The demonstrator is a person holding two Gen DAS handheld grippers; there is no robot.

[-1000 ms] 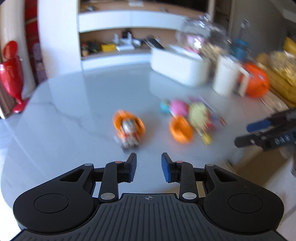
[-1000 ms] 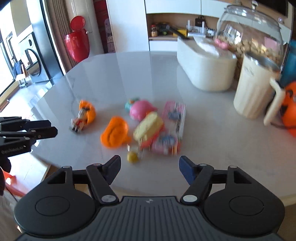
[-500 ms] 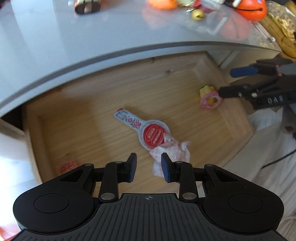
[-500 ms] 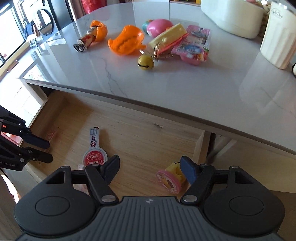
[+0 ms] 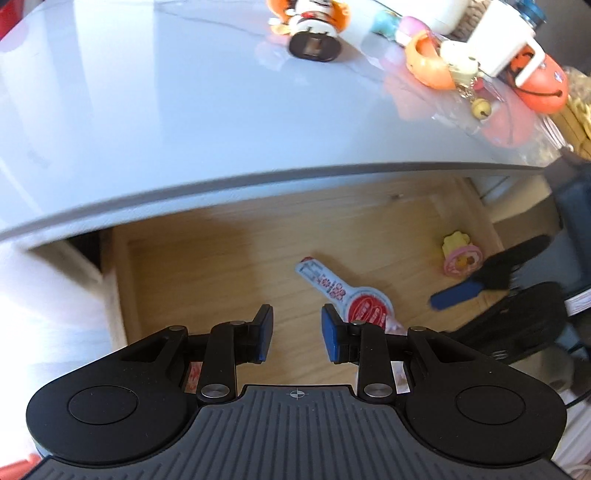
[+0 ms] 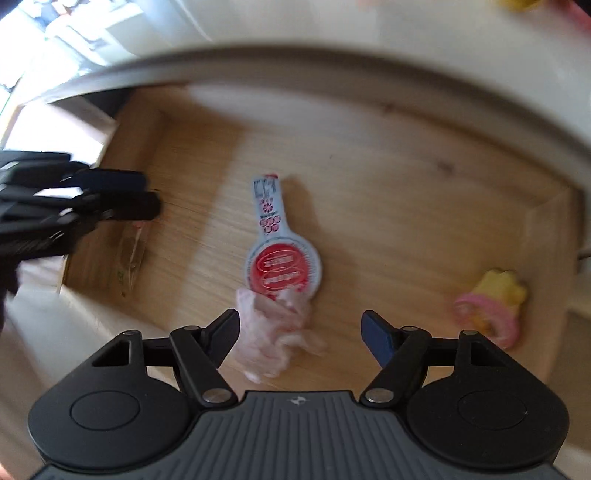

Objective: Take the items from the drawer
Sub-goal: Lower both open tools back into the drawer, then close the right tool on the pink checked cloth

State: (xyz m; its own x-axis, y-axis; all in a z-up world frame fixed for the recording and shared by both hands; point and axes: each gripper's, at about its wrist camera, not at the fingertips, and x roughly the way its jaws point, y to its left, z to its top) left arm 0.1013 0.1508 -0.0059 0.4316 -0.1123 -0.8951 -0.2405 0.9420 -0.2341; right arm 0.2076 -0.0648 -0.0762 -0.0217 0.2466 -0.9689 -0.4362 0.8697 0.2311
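left claw (image 5: 297, 334) part open, empty, over bare drawer (image 5: 207, 273) floor inside left wall | red-and-white packet (image 6: 282, 254) between claws | right claw (image 6: 299, 336) wide, closing, empty, pink wrapper (image 6: 275, 332) beneath | pink-yellow toy (image 6: 491, 308) right, near right wall | bench (image 5: 184, 110) edge ahead

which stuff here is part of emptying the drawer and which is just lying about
Part of the job:
- drawer
- red and white packet
- crumpled pink wrapper
- yellow and pink toy
- clear wrapper by the drawer's left wall

Just lying about:
- countertop
- figurine
- orange shell
- small bell
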